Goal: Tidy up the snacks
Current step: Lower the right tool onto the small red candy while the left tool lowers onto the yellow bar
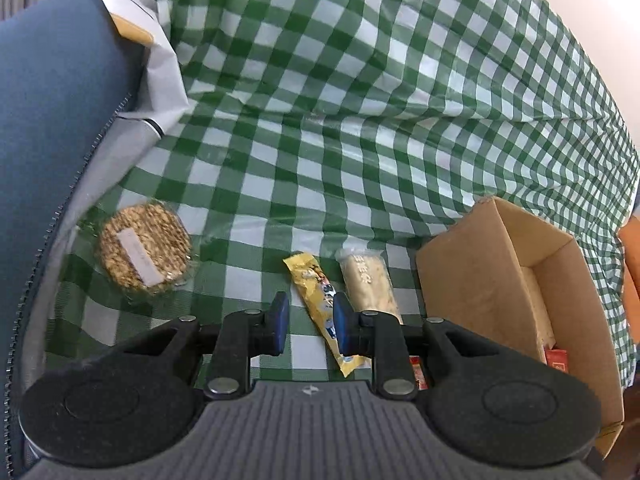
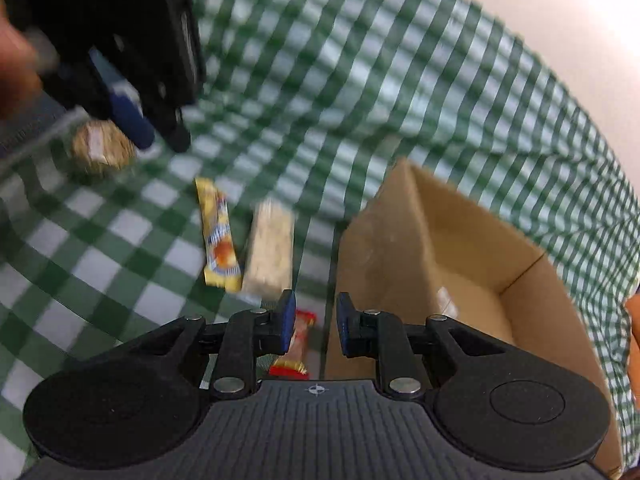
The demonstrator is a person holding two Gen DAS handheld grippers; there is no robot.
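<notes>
While both grippers' jaws hang parted and empty, the light, crinkly yellow snack packet point(image 1: 320, 304) invites a mid-length pinch beside the cardboard box point(image 1: 480, 280).

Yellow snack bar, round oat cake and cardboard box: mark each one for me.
Yellow snack bar point(image 1: 314, 292): left wrist view, middle of the wrapper.
Round oat cake point(image 1: 145, 249): left wrist view, on its white label.
Cardboard box point(image 2: 384, 240): right wrist view, outer left wall.

Matt brown cardboard box point(image 1: 472, 276); glossy yellow foil wrapper point(image 1: 320, 304); smooth checked plastic tablecloth point(image 1: 360, 120)
</notes>
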